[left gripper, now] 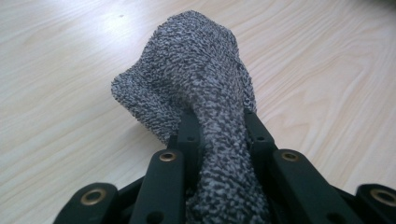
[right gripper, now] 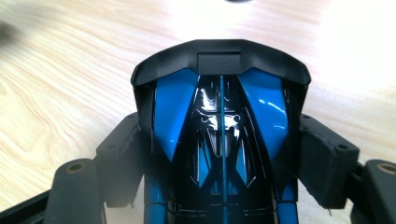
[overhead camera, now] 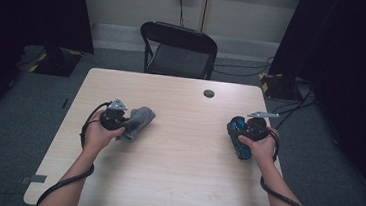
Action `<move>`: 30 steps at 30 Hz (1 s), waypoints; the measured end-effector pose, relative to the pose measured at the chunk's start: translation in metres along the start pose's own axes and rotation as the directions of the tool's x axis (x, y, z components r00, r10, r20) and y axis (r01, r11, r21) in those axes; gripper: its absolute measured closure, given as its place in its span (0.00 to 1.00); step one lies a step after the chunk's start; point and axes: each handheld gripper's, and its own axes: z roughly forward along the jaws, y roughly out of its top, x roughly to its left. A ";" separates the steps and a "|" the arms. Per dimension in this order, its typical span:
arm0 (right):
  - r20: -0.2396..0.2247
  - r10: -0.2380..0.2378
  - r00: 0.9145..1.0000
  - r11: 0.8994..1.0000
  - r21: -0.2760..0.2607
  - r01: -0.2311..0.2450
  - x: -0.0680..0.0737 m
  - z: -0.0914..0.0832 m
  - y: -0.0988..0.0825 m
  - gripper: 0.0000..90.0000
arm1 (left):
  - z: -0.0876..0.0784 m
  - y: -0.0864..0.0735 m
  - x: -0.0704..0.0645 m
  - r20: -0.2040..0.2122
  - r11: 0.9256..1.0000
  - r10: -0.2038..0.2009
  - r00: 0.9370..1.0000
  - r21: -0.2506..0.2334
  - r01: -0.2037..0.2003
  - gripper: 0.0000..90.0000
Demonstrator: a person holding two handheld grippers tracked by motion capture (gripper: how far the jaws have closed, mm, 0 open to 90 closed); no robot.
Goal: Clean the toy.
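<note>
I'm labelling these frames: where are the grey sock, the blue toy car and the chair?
sock [left gripper: 196, 65]: left gripper view, its fuzzy free end.
car [right gripper: 219, 65]: right gripper view, its black rear wing.
chair [overhead camera: 177, 60]: high view, its seat.

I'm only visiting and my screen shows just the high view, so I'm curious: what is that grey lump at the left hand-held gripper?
Observer: A speckled grey sock. The left hand-held gripper has its jaws pinched tight on it.
Operator: Is all of it inside the jaws?
Observer: No, its far end bulges out past the jaws, over the wooden table.
Operator: And the blue thing on the right?
Observer: A glossy blue and black toy car. The right hand-held gripper clamps it from both sides.
</note>
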 end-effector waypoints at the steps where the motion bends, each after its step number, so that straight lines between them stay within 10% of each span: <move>1: 0.000 0.001 1.000 1.000 0.002 -0.001 -0.001 0.002 -0.001 0.29 | 0.001 -0.002 0.002 -0.006 1.000 0.000 1.000 0.001 0.000 0.82; 30: 0.015 -0.098 0.995 0.988 0.123 0.095 0.005 0.040 -0.010 0.29 | 0.006 -0.024 0.012 -0.032 1.000 -0.022 0.999 -0.006 0.021 0.77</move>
